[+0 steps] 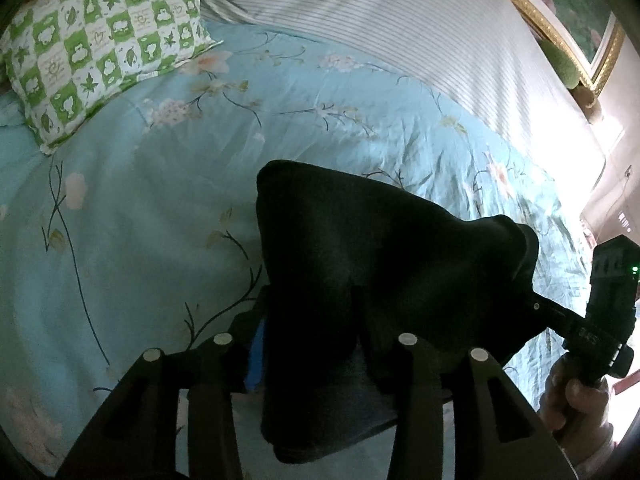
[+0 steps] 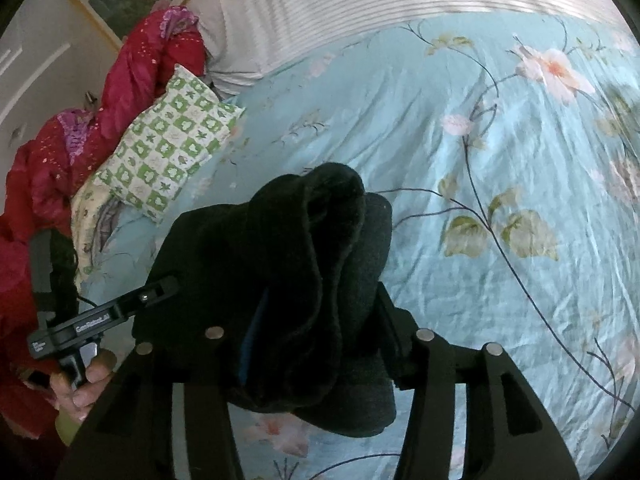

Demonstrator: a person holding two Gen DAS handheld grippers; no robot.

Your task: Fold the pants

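Observation:
The black pants (image 1: 360,264) hang bunched between both grippers above the light blue floral bedspread (image 1: 160,200). My left gripper (image 1: 312,344) is shut on one part of the pants, its fingertips buried in the cloth. My right gripper (image 1: 532,300) reaches in from the right in that view and is shut on the far end of the pants. In the right wrist view the pants (image 2: 304,280) drape in thick folds over my right gripper (image 2: 316,340), and my left gripper (image 2: 168,284) pinches their left edge.
A green and white checked pillow (image 1: 100,48) lies at the back left of the bed. A striped white sheet (image 1: 400,20) covers the back. A red quilt (image 2: 100,120) is piled beside the pillow. A gold-framed picture (image 1: 572,20) hangs on the wall.

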